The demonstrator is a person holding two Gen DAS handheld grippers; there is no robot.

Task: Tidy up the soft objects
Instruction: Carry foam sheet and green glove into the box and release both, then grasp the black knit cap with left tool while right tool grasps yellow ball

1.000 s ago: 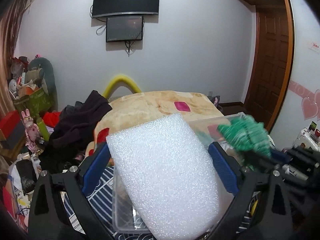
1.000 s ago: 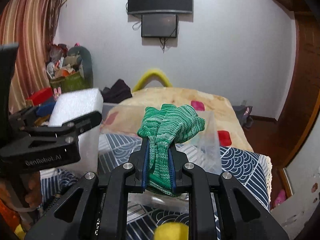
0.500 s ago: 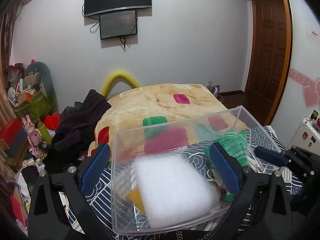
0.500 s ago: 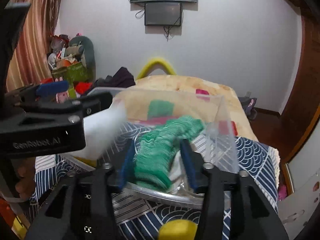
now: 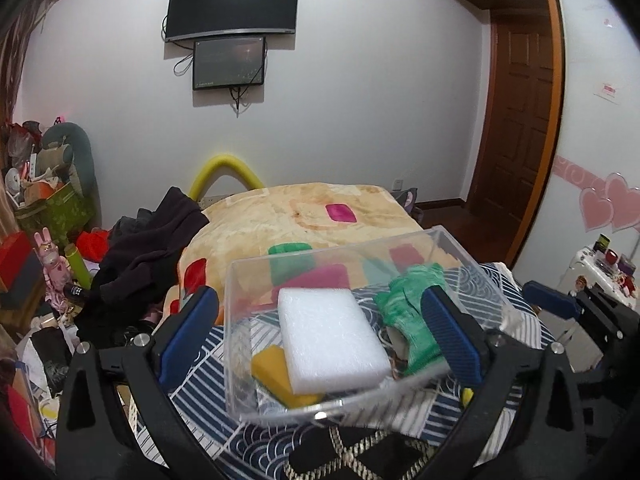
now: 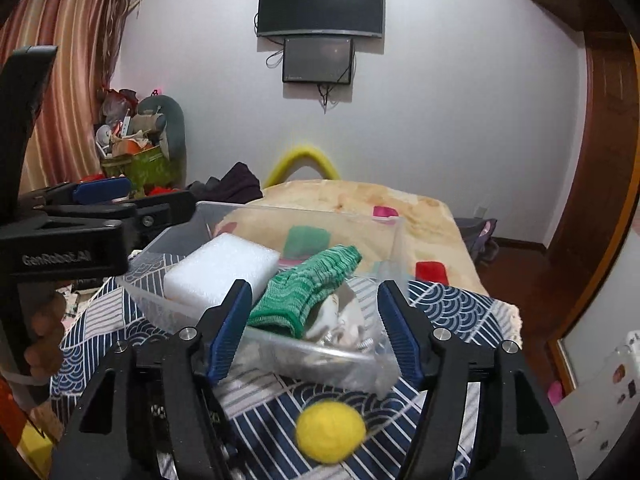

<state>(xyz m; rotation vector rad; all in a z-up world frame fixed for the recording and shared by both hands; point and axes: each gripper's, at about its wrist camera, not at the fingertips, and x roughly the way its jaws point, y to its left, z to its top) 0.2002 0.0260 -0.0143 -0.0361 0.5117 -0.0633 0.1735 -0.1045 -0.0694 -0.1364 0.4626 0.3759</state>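
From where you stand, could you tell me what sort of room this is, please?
Most likely a lived-in bedroom: a bed under a patterned blanket, a TV on the wall, and a wooden door to the right.

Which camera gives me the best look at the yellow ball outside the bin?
The right wrist view: the yellow ball lies whole, though blurred, on the patterned cloth in front of the clear bin. The left wrist view shows at most a yellow sliver behind its tool's finger.

white foam block [image 5: 332, 340], green knit cloth [image 6: 308, 288], yellow ball [image 6: 330, 430], navy wave-patterned cloth [image 6: 452, 304]
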